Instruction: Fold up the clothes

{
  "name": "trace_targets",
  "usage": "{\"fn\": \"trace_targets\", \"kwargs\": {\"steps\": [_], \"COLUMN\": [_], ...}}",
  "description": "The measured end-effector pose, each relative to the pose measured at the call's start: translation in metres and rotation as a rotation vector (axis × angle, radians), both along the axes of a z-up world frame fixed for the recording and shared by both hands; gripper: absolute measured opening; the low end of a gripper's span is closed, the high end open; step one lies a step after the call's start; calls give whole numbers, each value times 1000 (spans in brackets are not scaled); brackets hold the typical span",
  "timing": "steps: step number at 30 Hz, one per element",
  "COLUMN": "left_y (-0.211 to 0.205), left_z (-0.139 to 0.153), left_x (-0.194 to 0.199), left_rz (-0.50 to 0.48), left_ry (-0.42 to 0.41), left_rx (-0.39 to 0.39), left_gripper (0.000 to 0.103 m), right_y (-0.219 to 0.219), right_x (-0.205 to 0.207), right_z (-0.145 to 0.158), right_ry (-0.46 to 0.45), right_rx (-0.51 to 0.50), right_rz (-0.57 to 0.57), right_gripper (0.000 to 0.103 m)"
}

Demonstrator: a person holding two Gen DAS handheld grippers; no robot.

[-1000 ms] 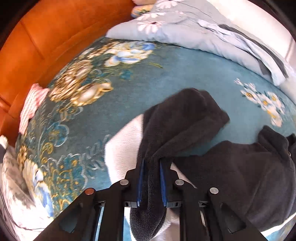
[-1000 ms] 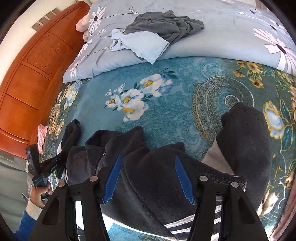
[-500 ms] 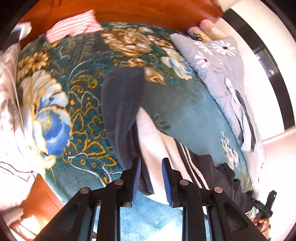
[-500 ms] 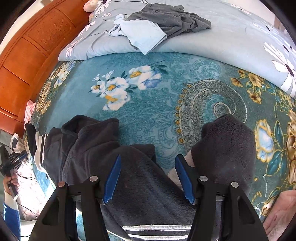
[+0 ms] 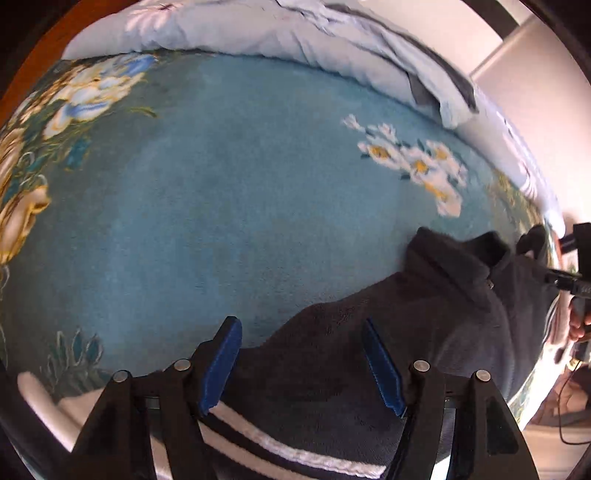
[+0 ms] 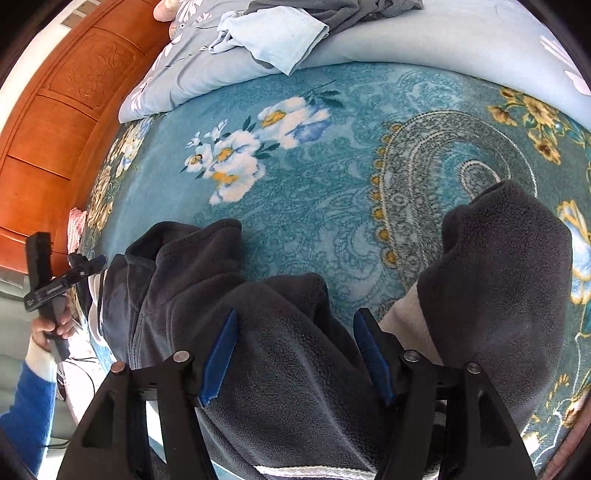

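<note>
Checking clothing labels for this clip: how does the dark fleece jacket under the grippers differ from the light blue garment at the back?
The dark fleece jacket is charcoal, thick and fuzzy, with white stripes; the light blue garment is pale, thin and smooth. The jacket lies spread on the teal floral blanket; the blue garment sits crumpled on the pale duvet. Neither is folded.

Ahead of the jaws we see a teal floral blanket point(image 6: 314, 206) covering the bed, with a pale blue quilt point(image 5: 280, 40) bunched at its far edge. To their left stands an orange carved wooden headboard point(image 6: 62, 122); bright daylight falls across everything.
</note>
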State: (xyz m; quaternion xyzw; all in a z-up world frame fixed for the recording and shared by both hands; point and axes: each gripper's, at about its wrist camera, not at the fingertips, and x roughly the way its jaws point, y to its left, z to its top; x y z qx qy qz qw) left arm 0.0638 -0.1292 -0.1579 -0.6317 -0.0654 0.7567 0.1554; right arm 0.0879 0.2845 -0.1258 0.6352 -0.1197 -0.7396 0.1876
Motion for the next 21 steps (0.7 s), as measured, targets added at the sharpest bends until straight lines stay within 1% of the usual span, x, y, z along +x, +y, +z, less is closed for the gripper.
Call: {"fn": "trace_targets", "kwargs": {"steps": [1,4,6,7,8,9,11,12,14,17,21], "left_y": [3,8,11,13,16,20,24,23,21,17,14], "left_z": [-5,-3,2,6,9,13,21,26,36,57,82], "left_x": [-1,2,8,13,18,23,33,38,50,78,126], "left_rz": [2,9,10,4,-7,-18,-30,-23,2,80,200], "left_ry": [-24,-28,-9,10,33,56,100,117,154,223,302], "left_rx": [-4,-7,-2,-14,-39,-64,-106,-114,-129,-144,-164], "left_gripper": [72,73,69,58,50,47,33,31,26,21,14], "right_y": [2,4,2,0,-3,-5,-8,-9,-6,-3,-5], "right_x": [2,9,15,19,23,27,34,38,48,64,91], "right_z": [0,0,1,2,5,8,15,19,28,43,64], "right_ry": [-3,-13,-12,-7,9,26,55,70,98,141,196], "right_rx": [-2,-19,-29,-29,-20,-18,1,18,20,17,32], "right_rz": [2,0,6,13,20,25,29,28,16,6,17], "right_gripper": [66,66,66,66,64,62,43,39,18,15,15]}}
